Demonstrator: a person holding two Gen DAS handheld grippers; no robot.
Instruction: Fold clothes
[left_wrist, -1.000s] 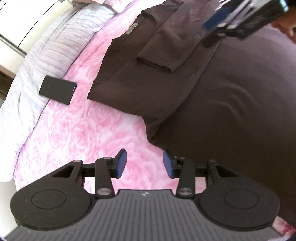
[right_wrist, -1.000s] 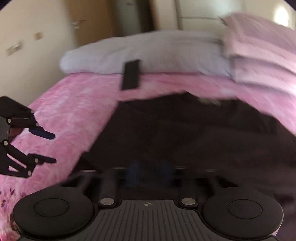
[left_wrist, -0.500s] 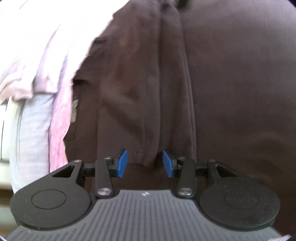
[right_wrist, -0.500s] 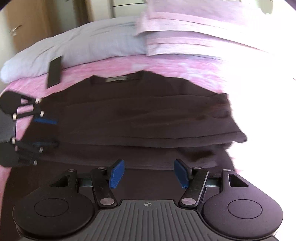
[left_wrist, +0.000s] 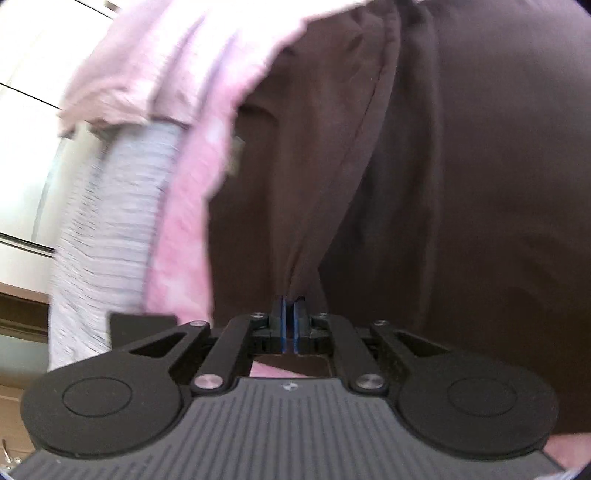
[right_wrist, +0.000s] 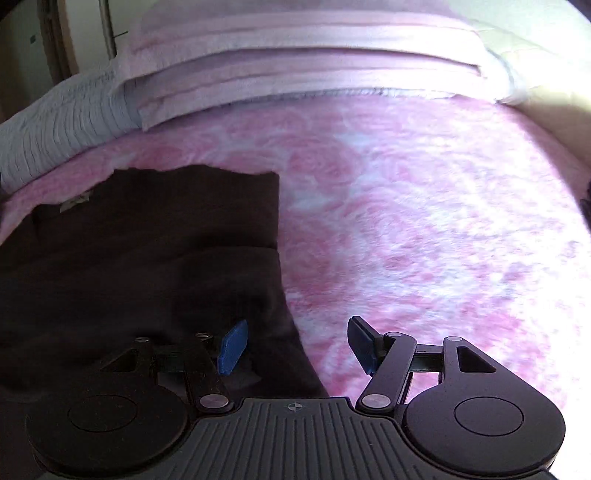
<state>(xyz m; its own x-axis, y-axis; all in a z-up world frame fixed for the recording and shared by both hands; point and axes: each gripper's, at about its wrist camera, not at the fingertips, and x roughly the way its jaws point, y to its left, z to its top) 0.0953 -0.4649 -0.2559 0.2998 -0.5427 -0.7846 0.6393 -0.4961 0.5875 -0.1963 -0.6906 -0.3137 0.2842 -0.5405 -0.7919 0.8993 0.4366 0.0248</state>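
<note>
A dark brown garment (left_wrist: 443, 184) lies spread on the pink bed. In the left wrist view my left gripper (left_wrist: 290, 325) is shut, its blue pads pressed together on a pinched fold of that garment, which rises in a ridge from the tips. The right wrist view shows the same garment (right_wrist: 147, 240) with its neck label (right_wrist: 75, 201) at the far left. My right gripper (right_wrist: 295, 332) stands open over the garment's right edge: the left pad (right_wrist: 232, 347) is over dark cloth, the right pad (right_wrist: 362, 343) over bedspread. Its pads press on nothing.
The pink rose-patterned bedspread (right_wrist: 406, 221) stretches to the right of the garment. Folded pink blankets (right_wrist: 295, 48) and a grey striped pillow (right_wrist: 55, 122) lie along the bed's head. A flat black object (left_wrist: 140, 325) rests by the pillow, just left of the left gripper.
My left gripper moved onto the garment's folded strip and shut on it. My right gripper swung right along the garment to its right edge, staying open.
</note>
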